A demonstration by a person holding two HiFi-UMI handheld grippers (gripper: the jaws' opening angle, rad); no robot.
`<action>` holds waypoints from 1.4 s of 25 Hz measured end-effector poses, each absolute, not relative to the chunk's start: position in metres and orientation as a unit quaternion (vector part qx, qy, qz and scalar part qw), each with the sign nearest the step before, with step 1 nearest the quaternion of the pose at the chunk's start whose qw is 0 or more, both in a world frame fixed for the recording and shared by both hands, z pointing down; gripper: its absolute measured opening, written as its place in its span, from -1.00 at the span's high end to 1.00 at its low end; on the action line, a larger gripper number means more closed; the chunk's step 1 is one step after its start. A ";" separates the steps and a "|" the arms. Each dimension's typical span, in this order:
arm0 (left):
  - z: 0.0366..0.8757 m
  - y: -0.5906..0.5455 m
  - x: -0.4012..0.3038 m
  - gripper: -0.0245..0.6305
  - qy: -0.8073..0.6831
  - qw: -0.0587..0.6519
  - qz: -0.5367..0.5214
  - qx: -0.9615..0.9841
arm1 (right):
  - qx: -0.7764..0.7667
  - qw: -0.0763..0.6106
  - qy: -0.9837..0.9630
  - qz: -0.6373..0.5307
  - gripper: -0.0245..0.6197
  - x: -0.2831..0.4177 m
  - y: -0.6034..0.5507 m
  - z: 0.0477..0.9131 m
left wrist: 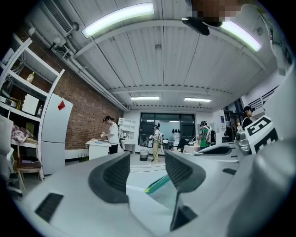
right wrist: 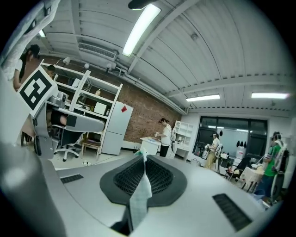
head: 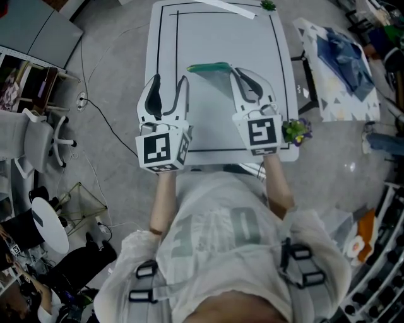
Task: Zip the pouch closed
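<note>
A translucent pouch (head: 213, 70) with a green zip edge hangs above the white table (head: 208, 126), tilted. My right gripper (head: 236, 73) is shut on the pouch's right end. In the right gripper view the pouch (right wrist: 138, 196) is a thin sheet pinched between the dark pads of the right gripper (right wrist: 144, 172). My left gripper (head: 170, 81) is open, just left of the pouch and apart from it. In the left gripper view the pouch (left wrist: 163, 189) shows past the gap of the left gripper (left wrist: 147, 171), nearer the right pad (left wrist: 181, 172), with nothing between the pads.
A black line frames the table top. A white strip (head: 231, 7) and a green item (head: 268, 5) lie at its far edge. A small flower plant (head: 295, 131) stands at the near right corner. Office chairs (head: 38, 142) stand left, a patterned table (head: 344, 63) right.
</note>
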State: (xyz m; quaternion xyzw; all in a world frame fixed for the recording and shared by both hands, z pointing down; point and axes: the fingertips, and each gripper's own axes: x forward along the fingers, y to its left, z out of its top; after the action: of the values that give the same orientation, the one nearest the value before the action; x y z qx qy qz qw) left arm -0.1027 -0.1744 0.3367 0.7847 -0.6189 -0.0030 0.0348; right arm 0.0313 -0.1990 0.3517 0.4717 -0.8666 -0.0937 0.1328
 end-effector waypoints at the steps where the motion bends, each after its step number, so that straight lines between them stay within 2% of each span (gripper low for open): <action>1: 0.336 -0.174 -0.100 0.25 -0.616 0.034 -0.004 0.787 | 0.476 0.128 -0.864 -0.104 0.86 0.032 -0.197 0.348; 8: 0.330 -0.172 -0.089 0.26 -0.592 0.060 -0.029 0.803 | 0.461 0.119 -0.867 -0.145 0.86 0.025 -0.182 0.334; 15: 0.322 -0.170 -0.069 0.26 -0.538 0.113 -0.080 0.832 | 0.418 0.167 -0.872 -0.190 0.86 0.007 -0.164 0.336; 17: 0.322 -0.168 -0.063 0.26 -0.509 0.148 -0.103 0.842 | 0.403 0.169 -0.877 -0.200 0.86 -0.001 -0.158 0.337; 22: 0.316 -0.163 -0.054 0.26 -0.416 0.293 -0.212 0.834 | 0.372 0.161 -0.887 -0.220 0.86 -0.016 -0.145 0.338; 33: 0.322 -0.157 -0.041 0.26 -0.300 0.447 -0.297 0.789 | 0.351 0.162 -0.884 -0.263 0.86 -0.020 -0.136 0.336; 35: 0.324 -0.156 -0.042 0.36 -0.285 0.465 -0.306 0.780 | 0.346 0.165 -0.882 -0.273 0.86 -0.022 -0.135 0.335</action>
State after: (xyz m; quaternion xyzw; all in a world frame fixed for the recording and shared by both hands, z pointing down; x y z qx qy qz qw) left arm -0.0420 -0.1556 0.3235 0.7800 -0.2852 -0.3060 0.4655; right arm -0.0223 -0.1349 0.3350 0.3461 -0.8824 -0.2728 0.1646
